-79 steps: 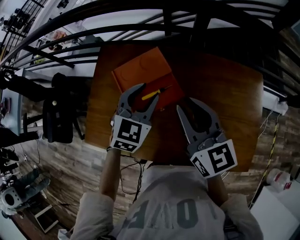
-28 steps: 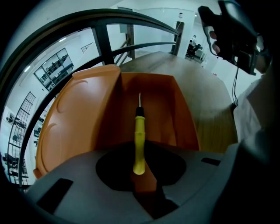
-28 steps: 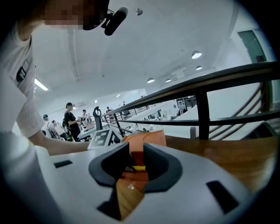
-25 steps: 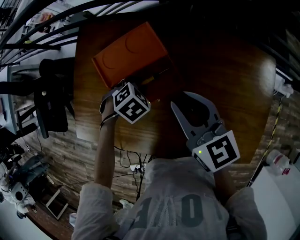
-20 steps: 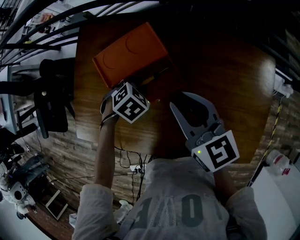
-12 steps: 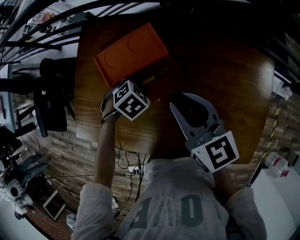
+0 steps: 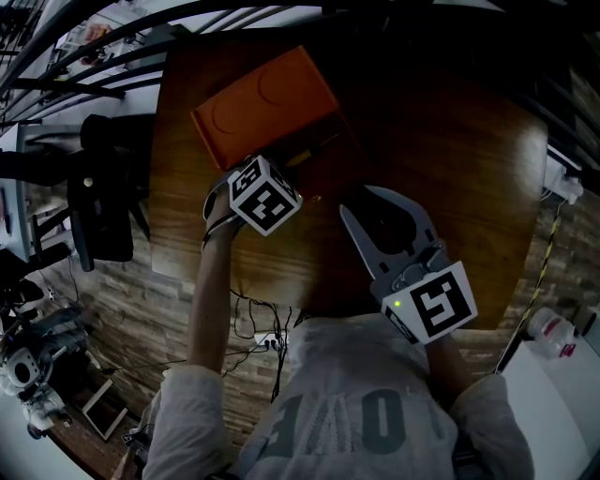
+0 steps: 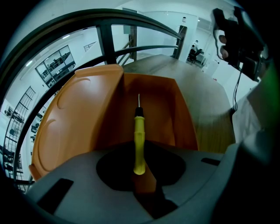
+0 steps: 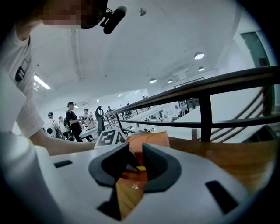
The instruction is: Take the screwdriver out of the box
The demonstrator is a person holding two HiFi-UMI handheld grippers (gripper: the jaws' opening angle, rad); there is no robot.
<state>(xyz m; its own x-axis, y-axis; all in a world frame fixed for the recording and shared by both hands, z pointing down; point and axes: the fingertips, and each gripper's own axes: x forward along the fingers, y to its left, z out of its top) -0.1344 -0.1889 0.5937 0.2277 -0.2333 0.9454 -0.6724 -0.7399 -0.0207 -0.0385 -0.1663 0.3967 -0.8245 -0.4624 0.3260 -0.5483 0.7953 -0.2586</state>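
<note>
The orange box (image 7: pixel 263 105) lies open at the far left of the round wooden table (image 7: pixel 450 159). A yellow-handled screwdriver (image 8: pixel 138 136) points away over the box floor (image 8: pixel 159 111), its thin metal shaft ahead. My left gripper (image 8: pixel 139 169) tips steeply down into the box and is shut on the handle's near end; from above only its marker cube (image 7: pixel 265 194) shows. My right gripper (image 7: pixel 358 199) hovers over the table just right of the box, open with nothing in it. A bit of yellow handle (image 9: pixel 140 168) shows through its gap.
The box's raised lid (image 8: pixel 74 118) stands left of the screwdriver. A dark metal railing (image 7: pixel 281 14) curves round the table's far side. A black chair (image 7: pixel 103 206) stands below at the left, and cables (image 7: pixel 258 328) hang under the near edge. People (image 9: pixel 72 118) stand far off.
Since the earliest frame my left gripper has tipped down into the box and shut on the screwdriver. Over the last second only its cube rolled slightly; the right gripper kept still.
</note>
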